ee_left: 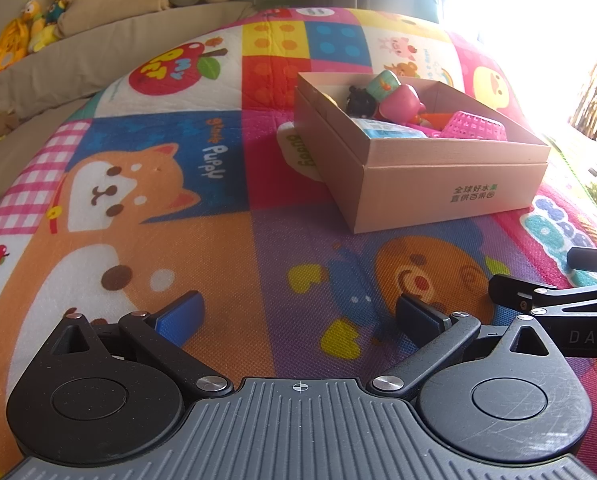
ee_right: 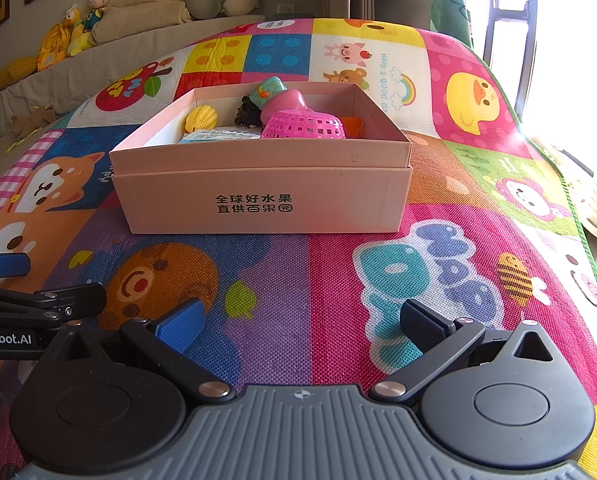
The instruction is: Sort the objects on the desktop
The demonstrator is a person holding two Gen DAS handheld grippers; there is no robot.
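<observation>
Item 1, pink cardboard box (ee_right: 264,190): open-topped, printed characters on its near wall, standing on the cartoon play mat (ee_right: 298,280). Its near wall hides the lower parts of everything inside.

Contents, partly seen:
- pink mesh basket (ee_right: 304,126), tipped on its side, at the box's 2 o'clock area
- yellow corn toy (ee_right: 201,117), at 10 o'clock, base hidden
- dark-haired figurine (ee_right: 248,114), detail too small to read
- teal cup-like toy (ee_right: 268,90) and pink plastic toy (ee_right: 290,101), overlapping at 12 o'clock, shapes uncertain
- orange piece (ee_right: 352,125), mostly covered by the basket
- white-and-blue packet (ee_right: 218,135), only its top edge showing

Item 2, right gripper (ee_right: 302,320): jaws spread wide, nothing between them, over bare mat. The box lies at its 12 o'clock, well apart.

Item 3, left gripper (ee_left: 298,314): jaws likewise spread wide and empty. The box lies at its 1 o'clock, well apart. In the right wrist view it shows only in part at 9 o'clock, cut off by the frame.

Background: plush toys (ee_right: 74,20) on a beige sofa (ee_right: 138,44) at 11 o'clock; window glare at 2 o'clock washes out detail.
</observation>
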